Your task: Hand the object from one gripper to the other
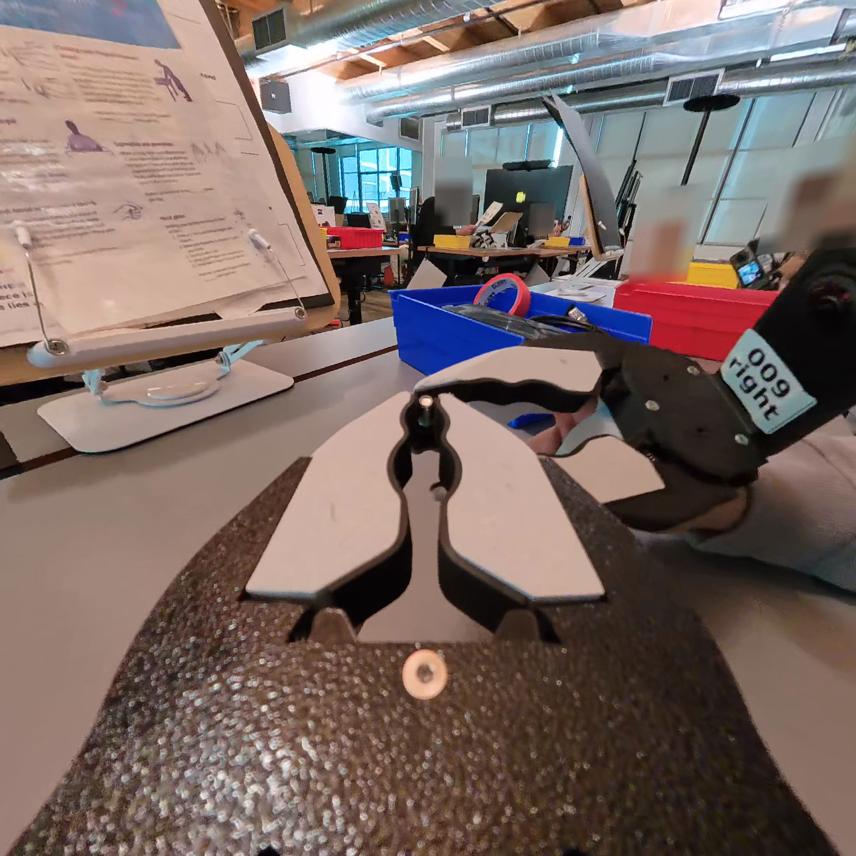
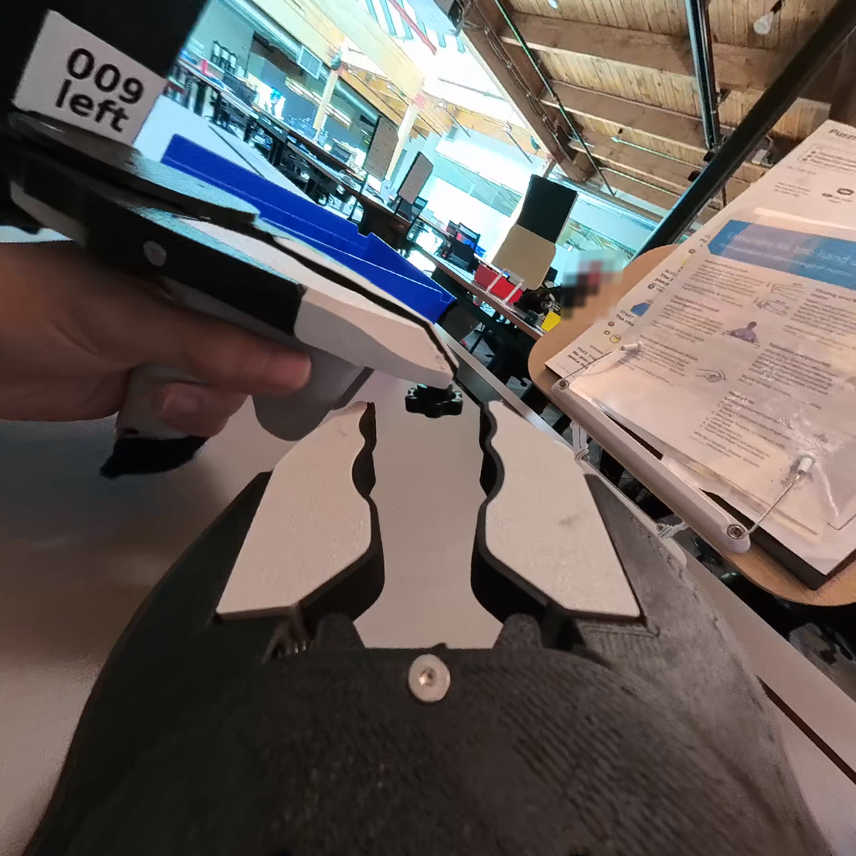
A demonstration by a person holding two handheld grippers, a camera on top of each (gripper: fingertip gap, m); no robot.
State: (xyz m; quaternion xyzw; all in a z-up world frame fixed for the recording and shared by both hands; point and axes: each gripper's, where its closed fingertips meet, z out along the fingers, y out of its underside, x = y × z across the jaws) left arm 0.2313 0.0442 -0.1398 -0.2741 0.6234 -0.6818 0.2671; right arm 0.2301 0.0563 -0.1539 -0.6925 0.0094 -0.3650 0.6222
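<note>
The left gripper [image 1: 425,407] pinches the stud of a small black lobed knob [image 2: 434,398] at its fingertips, just ahead of the right gripper [image 2: 426,410], whose jaws gape empty; light, rigid and little, it looks best taken by the knurled head.

The knob [image 2: 434,399] was largely concealed: in the left wrist view only its metal stud showed between the left gripper [image 1: 425,407] tips; in the right wrist view its top was covered by that gripper. The document stand [image 1: 153,333] was cut off at both frames' edges. Several background areas were mosaicked.
</note>
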